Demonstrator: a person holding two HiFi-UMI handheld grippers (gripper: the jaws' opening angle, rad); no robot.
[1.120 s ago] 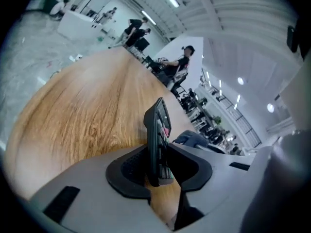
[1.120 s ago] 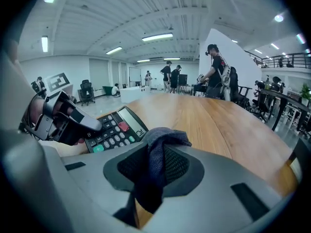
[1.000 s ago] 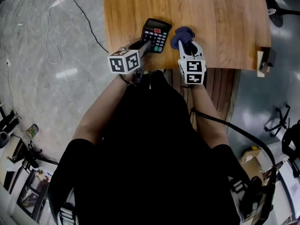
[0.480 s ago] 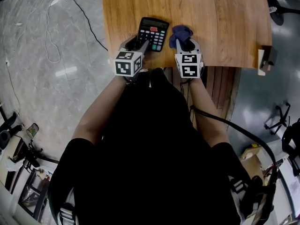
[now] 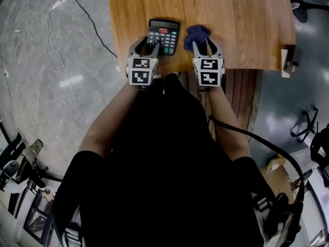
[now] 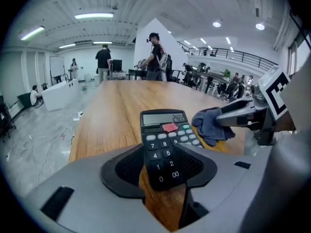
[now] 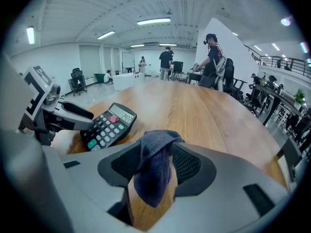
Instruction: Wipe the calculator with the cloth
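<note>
A black calculator [image 5: 163, 35] lies flat near the front edge of the wooden table [image 5: 231, 14]. A dark blue cloth [image 5: 197, 36] sits bunched just to its right. My left gripper [image 5: 146, 48] has just been opening. Its jaws stand wide, with the calculator's [image 6: 165, 140] near end between them and a gap at the left pad. The jaws of my right gripper [image 5: 206, 48] have also just been opening. The cloth [image 7: 154, 171] hangs loose between them, and bare wood shows beside it. The right gripper view also shows the calculator [image 7: 108, 126] to the left.
Both grippers hang over the table's near edge. A small clamp [image 5: 289, 60] sits on the table's right edge. A cable [image 5: 90, 14] runs over the grey floor to the left. People stand beyond the table's far end [image 6: 155, 57].
Both pairs of jaws have spread and let go. The left gripper has rolled upright, and the calculator has turned from a slant to lie square on the table. The cloth stays in place.
</note>
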